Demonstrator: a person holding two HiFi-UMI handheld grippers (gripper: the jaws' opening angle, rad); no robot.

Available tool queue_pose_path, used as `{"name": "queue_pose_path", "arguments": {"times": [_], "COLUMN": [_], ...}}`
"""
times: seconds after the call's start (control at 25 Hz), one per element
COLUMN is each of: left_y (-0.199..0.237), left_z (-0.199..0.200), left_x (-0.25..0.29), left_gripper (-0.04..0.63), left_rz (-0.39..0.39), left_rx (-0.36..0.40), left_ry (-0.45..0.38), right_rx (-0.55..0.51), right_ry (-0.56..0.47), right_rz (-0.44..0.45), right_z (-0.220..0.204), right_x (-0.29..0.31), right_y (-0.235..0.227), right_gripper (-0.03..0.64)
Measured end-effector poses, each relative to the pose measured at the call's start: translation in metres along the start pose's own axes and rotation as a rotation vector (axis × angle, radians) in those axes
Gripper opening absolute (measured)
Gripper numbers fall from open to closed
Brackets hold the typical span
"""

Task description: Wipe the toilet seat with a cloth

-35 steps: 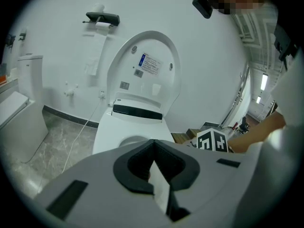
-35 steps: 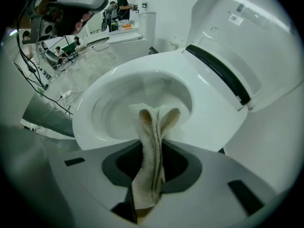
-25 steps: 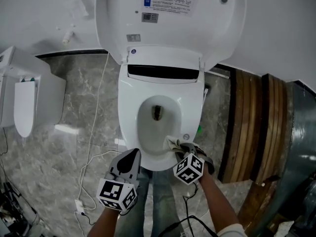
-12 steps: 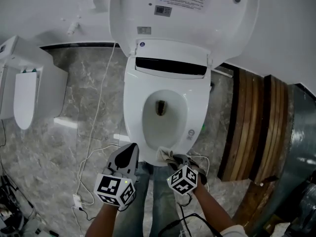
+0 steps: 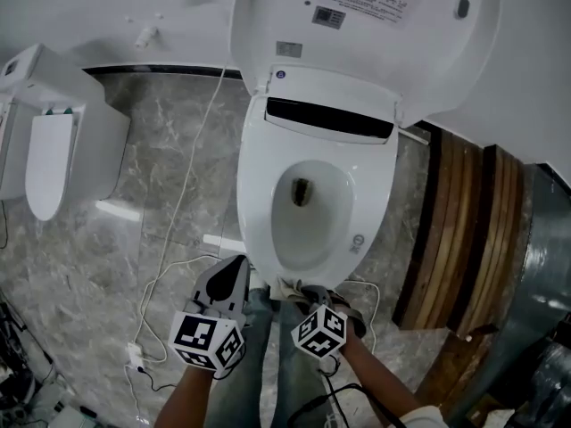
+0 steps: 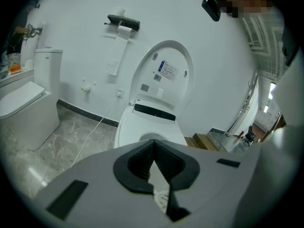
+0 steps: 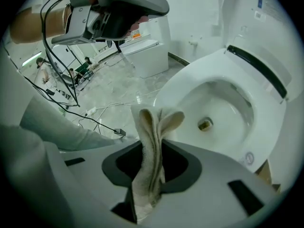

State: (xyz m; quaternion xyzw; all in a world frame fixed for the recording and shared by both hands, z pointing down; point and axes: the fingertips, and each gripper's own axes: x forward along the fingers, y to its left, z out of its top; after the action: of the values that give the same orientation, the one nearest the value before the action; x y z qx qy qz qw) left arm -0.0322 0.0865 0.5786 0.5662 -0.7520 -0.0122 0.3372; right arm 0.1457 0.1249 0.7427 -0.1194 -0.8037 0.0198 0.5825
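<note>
Head view, 1 cloth (image 5: 289, 285), 2 toilets (image 5: 260, 194) (image 5: 50, 163)

The person wore blue-grey trousers (image 5: 268, 364), and a pale cuff (image 5: 419, 415) showed at the right forearm. The left gripper (image 5: 235, 266) and the right gripper (image 5: 303, 290) each had a smooth light-grey shell with a dark, rounded opening around black ribbed pads (image 6: 167, 163) and small dark rectangular slots on the shell. Each carried a cube with black-and-white square markers, the left cube (image 5: 207, 341) and the right cube (image 5: 319, 331). A thin black cable (image 5: 332, 390) ran back from the right gripper along the forearm.
</note>
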Motion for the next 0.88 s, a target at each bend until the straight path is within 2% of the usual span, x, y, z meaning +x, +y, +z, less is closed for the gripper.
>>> {"name": "queue_pose_path", "arguments": {"times": [0.44, 0.88], "left_y": [0.035, 0.080], "left_z": [0.001, 0.009], "left_x": [-0.015, -0.029], "left_gripper": [0.009, 0.009], "left_rz": [0.035, 0.102], "left_rx": [-0.034, -0.075], "left_ry": [-0.010, -0.033], "right_rx": [-0.073, -0.152], "right_ry": [0.018, 0.012], "right_rz": [0.047, -0.041], "right_z": [0.054, 0.117], "right_x": [0.020, 0.032], "right_y": [0.008, -0.038], "right_gripper": [0.097, 0.095]}}
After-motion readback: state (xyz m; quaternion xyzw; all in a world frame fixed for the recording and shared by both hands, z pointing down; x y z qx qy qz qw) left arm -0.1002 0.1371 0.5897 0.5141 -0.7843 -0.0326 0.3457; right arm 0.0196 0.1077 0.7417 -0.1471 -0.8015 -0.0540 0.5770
